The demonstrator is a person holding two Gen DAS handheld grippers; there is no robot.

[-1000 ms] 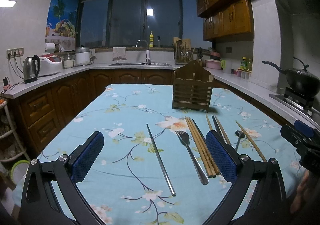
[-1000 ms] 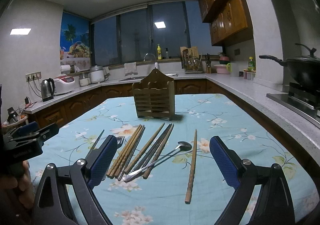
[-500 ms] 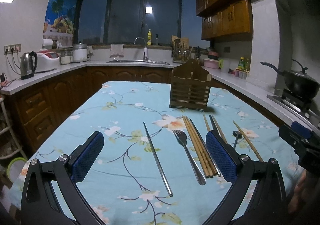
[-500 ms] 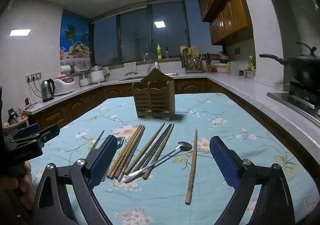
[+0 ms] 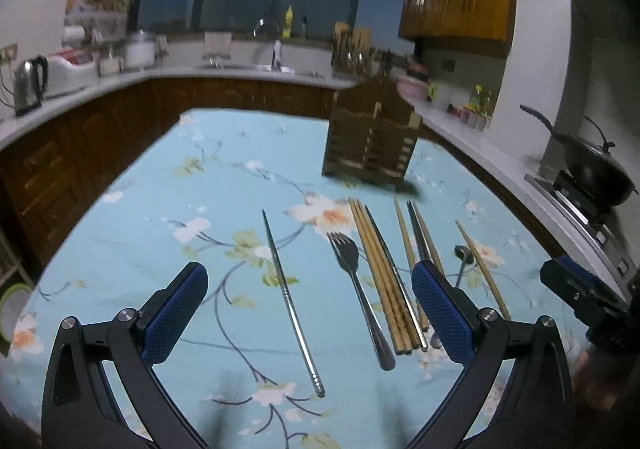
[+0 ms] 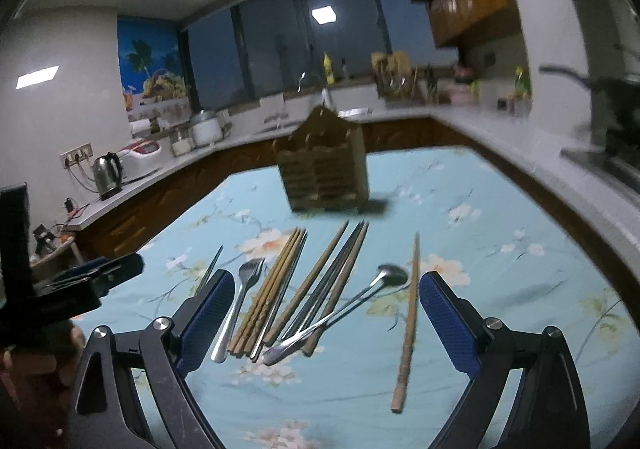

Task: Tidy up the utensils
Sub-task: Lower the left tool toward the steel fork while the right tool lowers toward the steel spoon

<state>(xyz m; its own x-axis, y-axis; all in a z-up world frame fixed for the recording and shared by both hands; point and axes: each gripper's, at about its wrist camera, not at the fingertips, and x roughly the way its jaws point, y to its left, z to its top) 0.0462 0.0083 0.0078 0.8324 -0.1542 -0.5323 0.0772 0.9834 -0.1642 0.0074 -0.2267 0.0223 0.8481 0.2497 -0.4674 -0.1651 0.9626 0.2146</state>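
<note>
A wooden utensil holder (image 5: 370, 137) (image 6: 325, 177) stands upright on the floral blue tablecloth (image 5: 160, 209). In front of it lie a single metal chopstick (image 5: 291, 301), a fork (image 5: 358, 289) (image 6: 240, 305), a bundle of wooden chopsticks (image 5: 384, 281) (image 6: 272, 289), darker chopsticks (image 6: 328, 281), a spoon (image 6: 344, 313) and one lone wooden chopstick (image 6: 408, 321). My left gripper (image 5: 308, 305) is open and empty above the metal chopstick and fork. My right gripper (image 6: 326, 313) is open and empty above the chopsticks and spoon.
Kitchen counters run around the table, with a kettle (image 5: 28, 85) on the left and a black wok (image 5: 596, 169) on the stove at the right. The sink (image 5: 276, 65) lies behind the table. The other gripper shows at each view's edge (image 5: 580, 293) (image 6: 80, 285).
Both grippers have tilted down and moved closer to the utensils, which now sit larger and lower between the fingers. Both stay open. No utensil has moved.
</note>
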